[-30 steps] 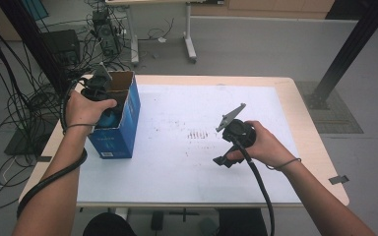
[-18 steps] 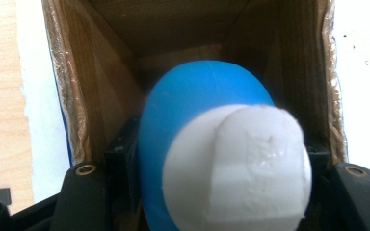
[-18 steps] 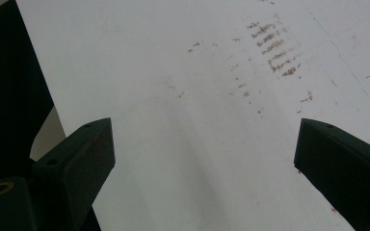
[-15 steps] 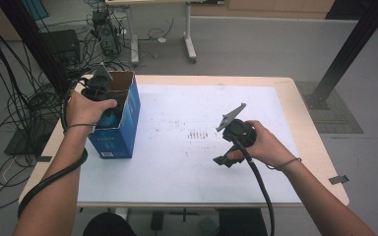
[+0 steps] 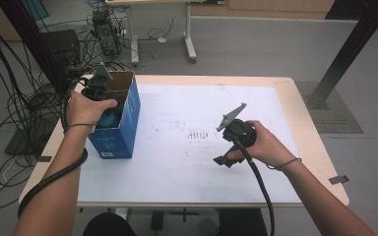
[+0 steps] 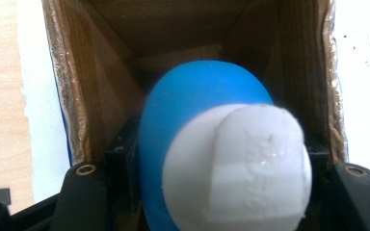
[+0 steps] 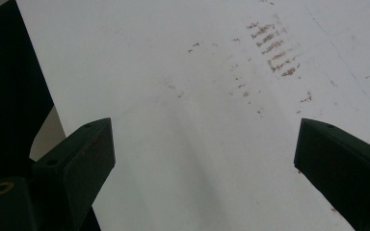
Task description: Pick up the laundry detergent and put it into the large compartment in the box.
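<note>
Two grippers are in use; the right gripper (image 5: 225, 158), well apart from the blue box (image 5: 123, 130) on its right, hangs over the bare white table (image 5: 177, 177) with jaws spread wide and empty. The left gripper (image 5: 106, 101) is at the box mouth, jaws clenched on a blue and white object (image 6: 221, 159) between the cardboard walls; I judge it should move straight along the box, since the walls are near on both sides; right of the box is free room.
</note>
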`<state>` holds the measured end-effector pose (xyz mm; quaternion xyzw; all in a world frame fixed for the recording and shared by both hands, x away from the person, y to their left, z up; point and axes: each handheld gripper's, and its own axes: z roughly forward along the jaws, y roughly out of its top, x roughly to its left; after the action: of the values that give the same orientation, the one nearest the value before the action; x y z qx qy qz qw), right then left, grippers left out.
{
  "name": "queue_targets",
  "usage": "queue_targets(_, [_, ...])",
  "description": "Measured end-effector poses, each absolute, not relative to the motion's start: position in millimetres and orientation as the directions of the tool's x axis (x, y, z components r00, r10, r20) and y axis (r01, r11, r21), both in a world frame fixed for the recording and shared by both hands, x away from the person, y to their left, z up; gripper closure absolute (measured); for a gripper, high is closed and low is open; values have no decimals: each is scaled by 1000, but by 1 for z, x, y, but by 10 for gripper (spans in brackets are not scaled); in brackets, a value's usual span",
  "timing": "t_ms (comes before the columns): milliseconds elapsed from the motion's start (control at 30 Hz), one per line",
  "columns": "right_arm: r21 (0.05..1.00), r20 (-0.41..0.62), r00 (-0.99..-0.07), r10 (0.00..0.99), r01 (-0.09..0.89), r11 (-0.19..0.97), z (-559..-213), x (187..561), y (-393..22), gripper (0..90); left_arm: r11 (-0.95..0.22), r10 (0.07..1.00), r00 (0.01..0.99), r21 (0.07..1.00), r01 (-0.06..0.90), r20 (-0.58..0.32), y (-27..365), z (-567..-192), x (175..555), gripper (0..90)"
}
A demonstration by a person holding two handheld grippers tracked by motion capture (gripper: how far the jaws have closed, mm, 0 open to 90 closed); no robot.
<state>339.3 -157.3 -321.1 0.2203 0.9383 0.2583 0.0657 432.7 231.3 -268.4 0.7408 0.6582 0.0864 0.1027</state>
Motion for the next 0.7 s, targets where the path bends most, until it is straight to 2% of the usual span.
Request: queue_targets(700, [515, -11, -894, 447, 378, 769, -321, 339, -157, 68, -110, 993, 116, 269, 957, -8, 231, -269, 433, 377])
